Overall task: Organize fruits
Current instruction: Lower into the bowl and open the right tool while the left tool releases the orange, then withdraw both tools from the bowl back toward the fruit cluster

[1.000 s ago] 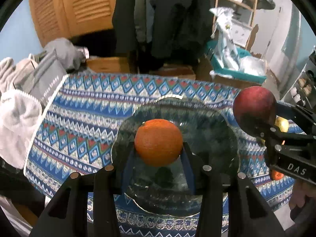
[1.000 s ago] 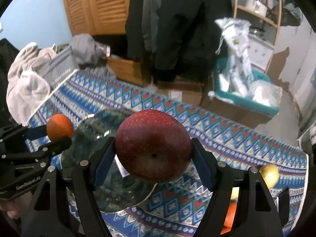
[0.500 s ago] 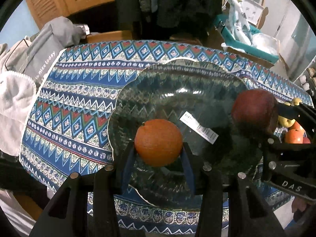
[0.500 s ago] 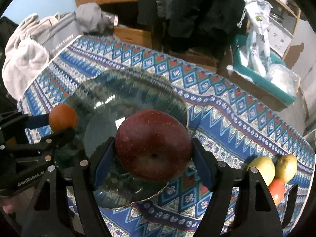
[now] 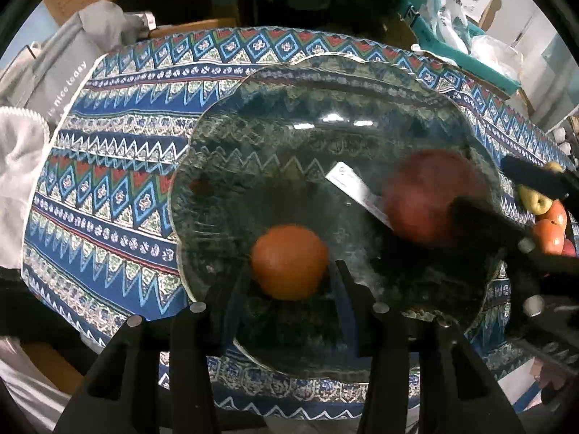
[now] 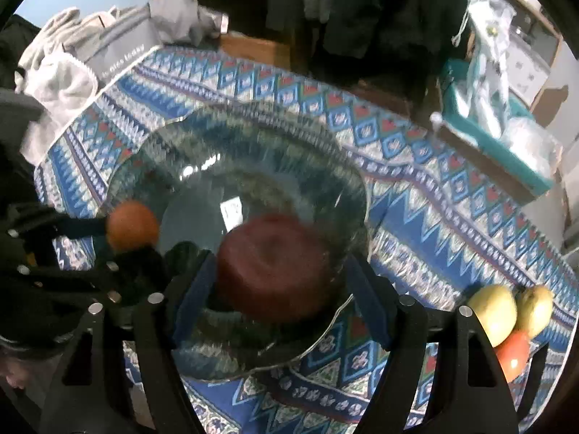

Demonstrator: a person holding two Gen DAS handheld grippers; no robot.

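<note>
The left tool (image 5: 289, 275) was clenched on the orange (image 5: 289, 262), its blue pads against the fruit's sides, holding it low inside the glass bowl (image 5: 253, 86) at the near left part. The right tool (image 6: 278, 289) gripped the red apple (image 6: 275, 267) the same way, over the bowl's near right side; whether either fruit touched the glass could not be told. The bowl sat on the table's patterned blue cloth (image 5: 108, 166). Two yellow-green apples (image 6: 494, 311) and an orange-red fruit (image 6: 514, 356) lay together on the cloth, well right of the bowl
</note>
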